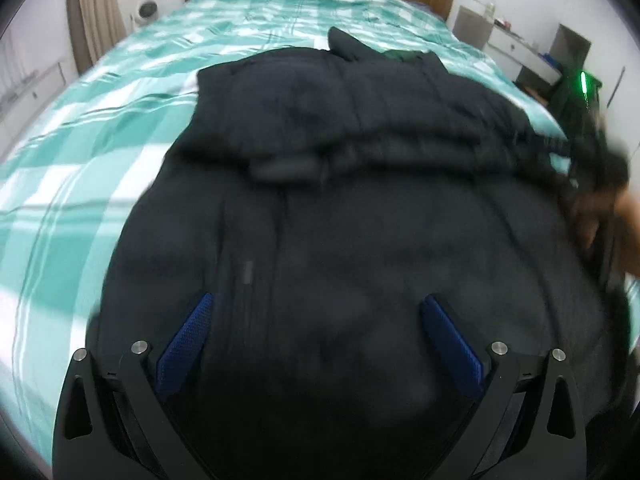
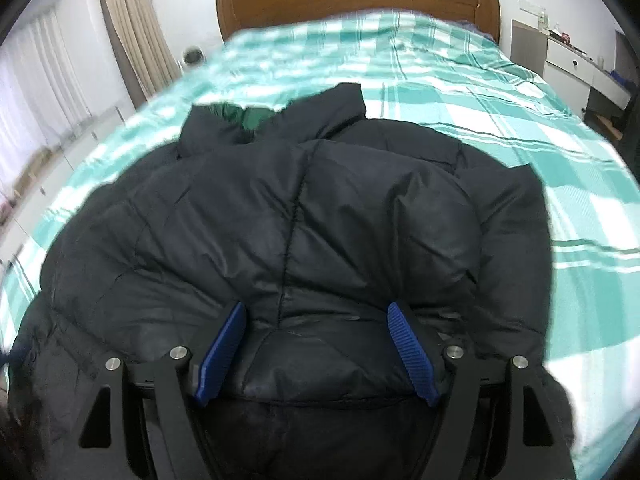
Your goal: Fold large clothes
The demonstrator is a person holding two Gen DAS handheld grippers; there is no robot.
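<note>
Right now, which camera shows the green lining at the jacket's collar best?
The right wrist view: the green lining shows as a clear patch inside the open collar of the dark jacket, and the picture is fairly sharp. The left wrist view shows only a thin, dim green sliver at the jacket's far edge, and that picture is motion-blurred.

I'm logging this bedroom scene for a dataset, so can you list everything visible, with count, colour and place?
puffer jacket: one, black with a green lining at the collar, spread on the bed
bed cover: one, teal and white check, over the whole bed
headboard: one, brown wood, far end of the bed
curtain: one, beige, left of the bed
desk: one, white, right of the bed by the wall
left gripper: one, black with blue fingers, open above the jacket's near part
right gripper: one, black with blue fingers, open, a puffed fold of jacket between the fingers
hand: one, blurred, right edge of the left wrist view
</note>
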